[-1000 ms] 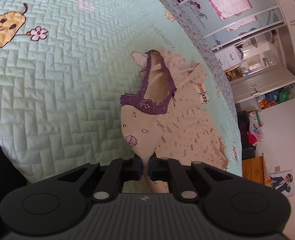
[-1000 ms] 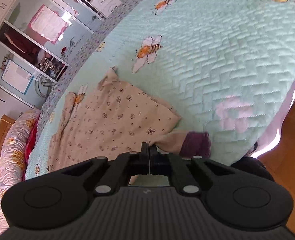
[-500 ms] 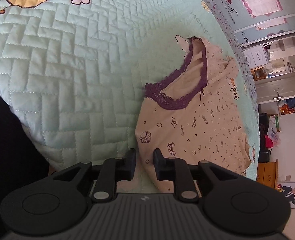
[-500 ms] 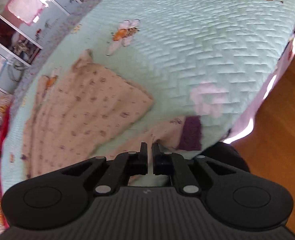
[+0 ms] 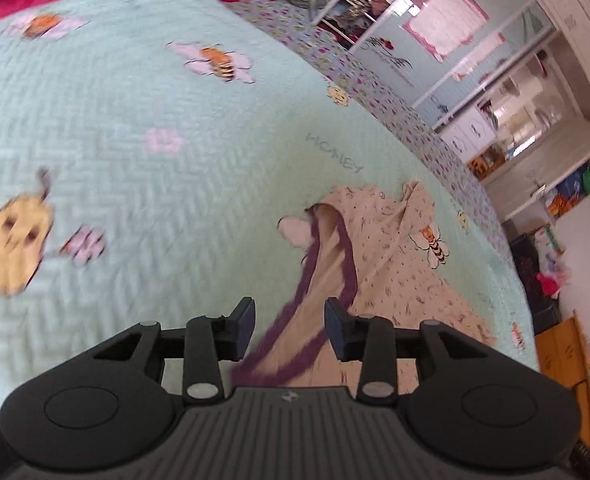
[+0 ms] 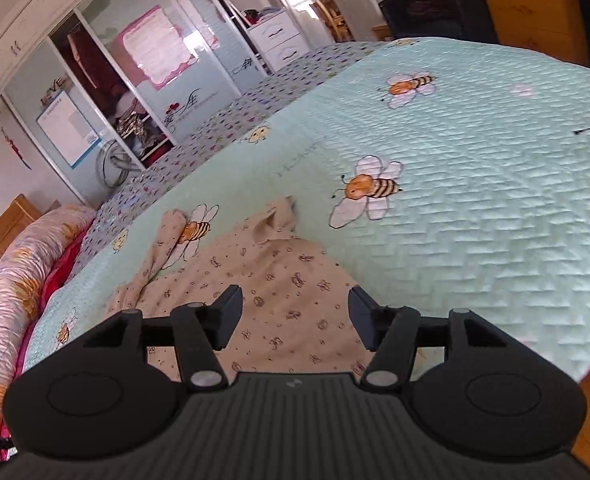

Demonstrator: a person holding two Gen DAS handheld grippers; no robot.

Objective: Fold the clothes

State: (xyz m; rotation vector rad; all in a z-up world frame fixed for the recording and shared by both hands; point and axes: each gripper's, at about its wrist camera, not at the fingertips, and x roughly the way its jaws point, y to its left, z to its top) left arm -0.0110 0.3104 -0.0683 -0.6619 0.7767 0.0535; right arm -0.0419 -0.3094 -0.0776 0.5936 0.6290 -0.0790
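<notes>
The left tool point(image 5: 289, 330) is seen with its fingers spread apart and nothing clamped; the purple lace trim point(image 5: 315, 280) of the cream printed garment point(image 5: 391, 264) runs through the gap between them. The right tool point(image 6: 295, 320) is likewise spread wide, with nothing gripped, above the garment point(image 6: 279, 300). The garment is laid flat on the mint quilted bedspread point(image 6: 475, 200), close to the bed's near edge. Wide bare quilt is shown to the left of the garment in the left wrist view and to the right of it in the right wrist view. A floral pillow point(image 6: 19, 280) is placed at the left end of the bed, against the wooden headboard point(image 6: 3, 232). A mirrored wardrobe point(image 6: 115, 80) is seen beyond the far edge, and wooden drawers point(image 6: 535, 0) at the far right.
</notes>
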